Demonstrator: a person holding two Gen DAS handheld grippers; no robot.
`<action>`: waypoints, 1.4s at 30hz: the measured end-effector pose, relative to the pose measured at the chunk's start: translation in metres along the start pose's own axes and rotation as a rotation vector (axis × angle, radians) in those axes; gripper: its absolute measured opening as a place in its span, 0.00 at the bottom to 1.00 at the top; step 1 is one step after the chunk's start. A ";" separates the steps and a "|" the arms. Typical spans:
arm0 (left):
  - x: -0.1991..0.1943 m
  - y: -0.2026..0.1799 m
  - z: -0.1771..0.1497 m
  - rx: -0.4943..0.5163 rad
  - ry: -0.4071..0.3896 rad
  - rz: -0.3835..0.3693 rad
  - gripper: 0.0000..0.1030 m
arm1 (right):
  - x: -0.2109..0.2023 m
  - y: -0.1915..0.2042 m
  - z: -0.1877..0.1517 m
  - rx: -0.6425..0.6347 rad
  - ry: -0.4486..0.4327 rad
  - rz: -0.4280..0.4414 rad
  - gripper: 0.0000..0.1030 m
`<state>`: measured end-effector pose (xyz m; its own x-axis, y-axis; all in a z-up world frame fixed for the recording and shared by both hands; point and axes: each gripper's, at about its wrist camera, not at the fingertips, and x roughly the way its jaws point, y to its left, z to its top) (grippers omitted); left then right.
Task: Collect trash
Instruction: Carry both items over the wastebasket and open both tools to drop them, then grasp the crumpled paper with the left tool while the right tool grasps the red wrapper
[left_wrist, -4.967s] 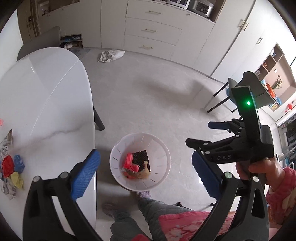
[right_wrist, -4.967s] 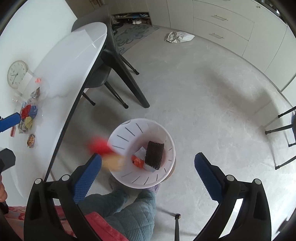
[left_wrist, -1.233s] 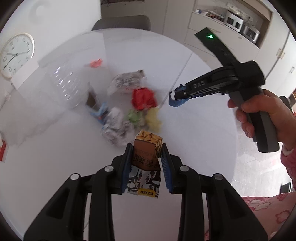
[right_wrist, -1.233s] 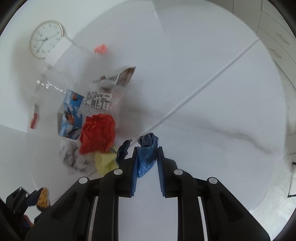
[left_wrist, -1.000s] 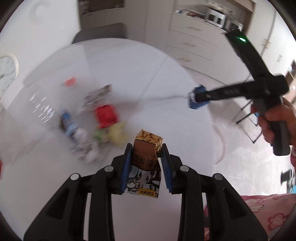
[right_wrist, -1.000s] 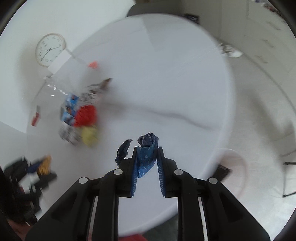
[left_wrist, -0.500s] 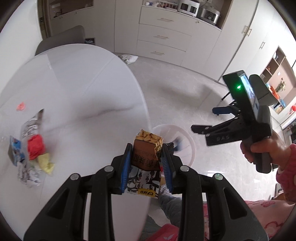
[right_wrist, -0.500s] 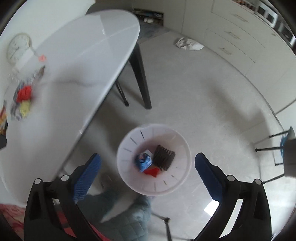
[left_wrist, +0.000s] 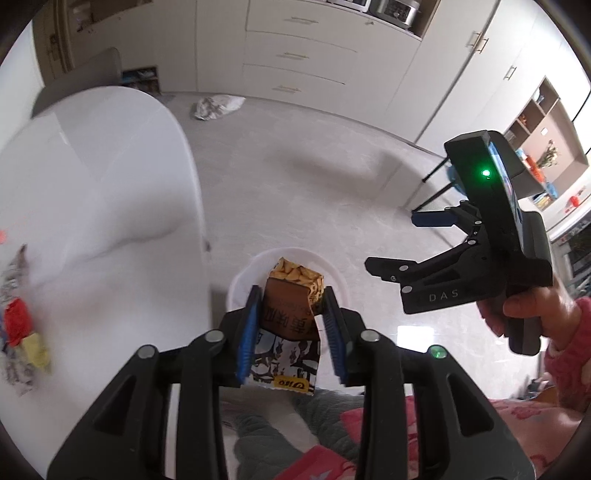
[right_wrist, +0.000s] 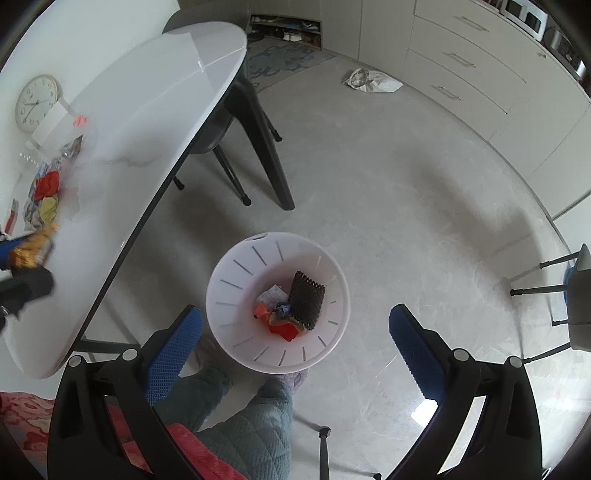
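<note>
My left gripper (left_wrist: 290, 295) hangs over the white bin (left_wrist: 240, 280) on the floor. Its jaws are opening, and a brown and orange snack packet (left_wrist: 291, 291) still sits between the blue pads with a thin gap on each side. My right gripper (right_wrist: 295, 314) stands wide open above the same bin (right_wrist: 229, 266) with nothing between its fingers; it also shows in the left wrist view (left_wrist: 402, 240). Inside the bin lie a black ridged piece (right_wrist: 306, 299), a blue wrapper (right_wrist: 282, 310) and red scraps. More trash (right_wrist: 48, 184) sits on the table.
The white round table (right_wrist: 147, 110) stands left of the bin, with dark legs and a chair beneath. The person's legs (right_wrist: 251, 424) are just in front of the bin. A crumpled bag (right_wrist: 371, 81) lies on the floor near the cabinets. Stool legs (right_wrist: 543, 288) are at right.
Both grippers swung from the table's trash pile to above the bin. The right one opened and its blue wrapper now lies in the bin. The left jaws have widened around the packet.
</note>
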<state>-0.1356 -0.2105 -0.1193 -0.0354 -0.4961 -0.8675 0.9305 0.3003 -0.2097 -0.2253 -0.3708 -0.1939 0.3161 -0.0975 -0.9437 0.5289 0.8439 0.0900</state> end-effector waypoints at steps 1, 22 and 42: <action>0.004 -0.003 0.004 -0.008 0.009 -0.012 0.62 | -0.003 -0.003 0.000 0.004 -0.007 0.000 0.98; -0.018 -0.010 0.002 -0.041 -0.051 0.061 0.92 | -0.022 -0.001 0.011 0.009 -0.064 0.022 0.98; -0.112 0.161 -0.084 -0.417 -0.158 0.403 0.92 | -0.024 0.164 0.071 -0.261 -0.104 0.165 0.98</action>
<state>-0.0122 -0.0382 -0.0935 0.3750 -0.3822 -0.8446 0.6367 0.7683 -0.0649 -0.0901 -0.2675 -0.1339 0.4667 0.0097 -0.8844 0.2480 0.9584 0.1414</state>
